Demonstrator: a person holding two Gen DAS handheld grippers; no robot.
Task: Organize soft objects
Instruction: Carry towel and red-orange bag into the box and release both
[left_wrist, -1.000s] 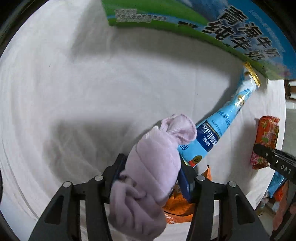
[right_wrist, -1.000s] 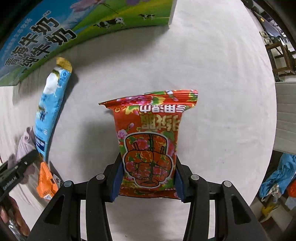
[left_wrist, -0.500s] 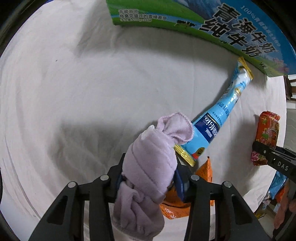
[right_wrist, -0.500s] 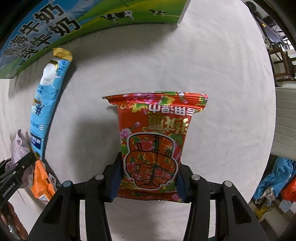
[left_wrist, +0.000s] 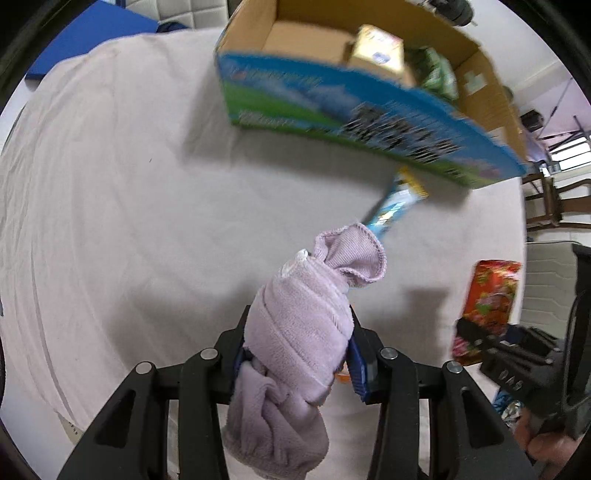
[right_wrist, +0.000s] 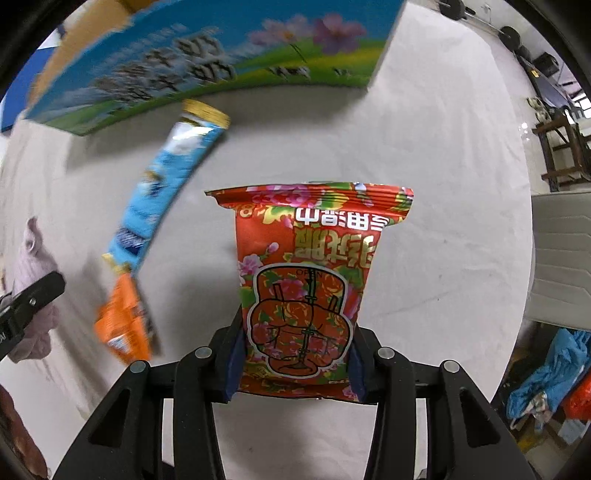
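My left gripper (left_wrist: 301, 360) is shut on a rolled lilac sock (left_wrist: 303, 321) and holds it above the white cloth. My right gripper (right_wrist: 295, 363) is shut on a red flowered snack bag (right_wrist: 308, 280), also held above the cloth; the bag shows at the right of the left wrist view (left_wrist: 489, 299). The open milk carton box (left_wrist: 354, 99) stands at the back, with packets inside. In the right wrist view the box's printed side (right_wrist: 207, 62) fills the top left, and the sock (right_wrist: 31, 266) is at the left edge.
A long blue packet (right_wrist: 166, 177) and an orange packet (right_wrist: 123, 325) lie on the white cloth (left_wrist: 110, 221) between the grippers. Chairs and clutter stand beyond the table's right edge (right_wrist: 561, 147). A blue cloth heap (right_wrist: 550, 373) lies on the floor.
Both grippers have risen and tilted back with their loads. The box's open top has come into the left wrist view, and the orange packet now shows fully in the right wrist view.
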